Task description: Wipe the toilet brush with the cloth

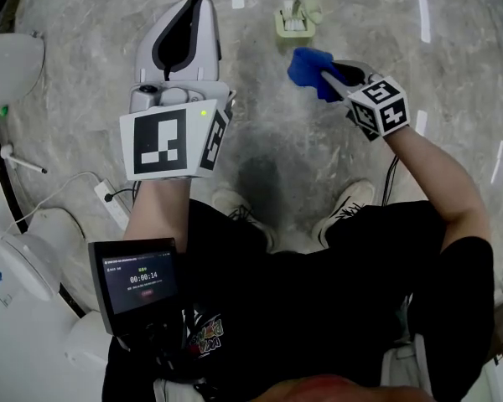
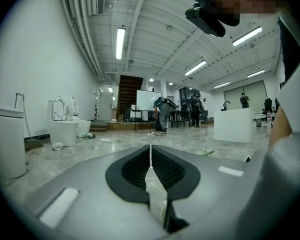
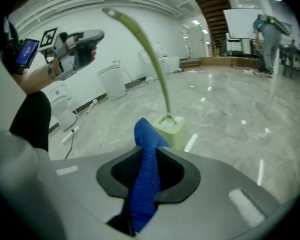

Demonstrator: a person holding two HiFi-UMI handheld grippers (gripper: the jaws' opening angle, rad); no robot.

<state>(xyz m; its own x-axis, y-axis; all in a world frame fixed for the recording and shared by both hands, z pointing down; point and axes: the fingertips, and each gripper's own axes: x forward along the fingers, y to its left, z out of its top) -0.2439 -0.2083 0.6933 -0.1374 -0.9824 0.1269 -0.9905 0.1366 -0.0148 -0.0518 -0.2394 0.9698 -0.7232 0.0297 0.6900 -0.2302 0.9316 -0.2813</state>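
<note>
While right gripper (image 3: pixel 150 151) jaws pinch the cloth (image 3: pixel 144 184), toilet brush (image 3: pixel 149 54) upright in holder (image 3: pixel 174 131), handle up; left gripper (image 2: pixel 150 159) jaws closed, empty.

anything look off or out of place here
Nothing stands out. The toilet brush stands in its holder on the floor, the blue cloth is clamped in the right gripper, and the left gripper is shut and empty. No spill or damage shows.

1. In the head view, I can't see the tips of the jaws on the right gripper (image 1: pixel 329 79); the blue cloth (image 1: pixel 308 67) covers them.
2. The lower end of the toilet brush (image 3: pixel 145 54) sinks out of sight inside its holder (image 3: pixel 174 130).
3. A white toilet (image 1: pixel 7 67) is cut by the head view's left edge.
</note>
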